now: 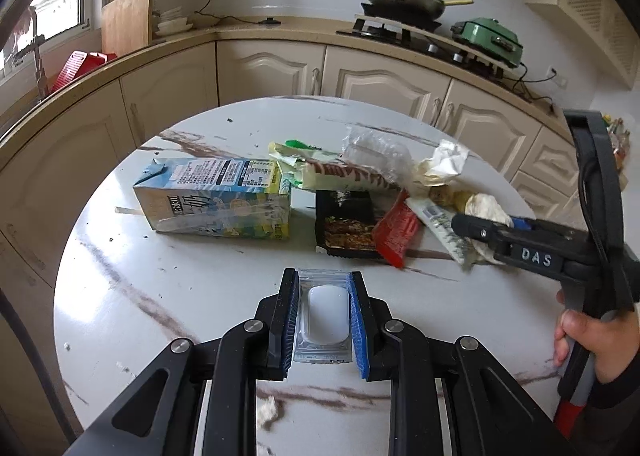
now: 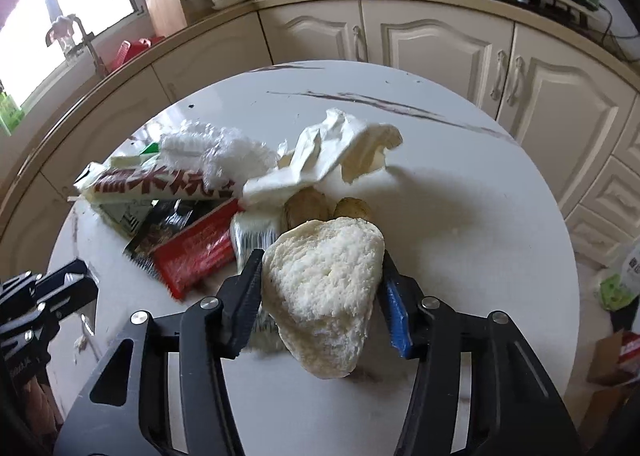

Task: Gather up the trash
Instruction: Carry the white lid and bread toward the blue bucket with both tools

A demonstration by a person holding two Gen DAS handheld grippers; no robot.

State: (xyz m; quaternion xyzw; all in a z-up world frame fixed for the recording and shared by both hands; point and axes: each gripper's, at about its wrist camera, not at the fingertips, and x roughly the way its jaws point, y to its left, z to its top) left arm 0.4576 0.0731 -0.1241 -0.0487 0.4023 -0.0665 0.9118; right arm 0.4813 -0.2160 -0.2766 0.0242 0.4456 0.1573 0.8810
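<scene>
Clamping a clear plastic blister pack (image 1: 323,318), the left gripper (image 1: 324,320) mirrors the right gripper (image 2: 320,288) pinching a crumbly white bun piece (image 2: 324,288).

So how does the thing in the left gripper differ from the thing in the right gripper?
The left gripper holds a small clear packet with a smooth white oval piece inside; the right gripper holds a rough, crumbly white lump. The packet is flat and fits inside the fingers; the lump is bulky and sticks out past them. Both are trash, clamped from two sides.

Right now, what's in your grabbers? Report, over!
Left gripper shut on clear blister pack. Right gripper around bread piece, grip unconfirmed. Milk carton, wrappers still on table.
</scene>
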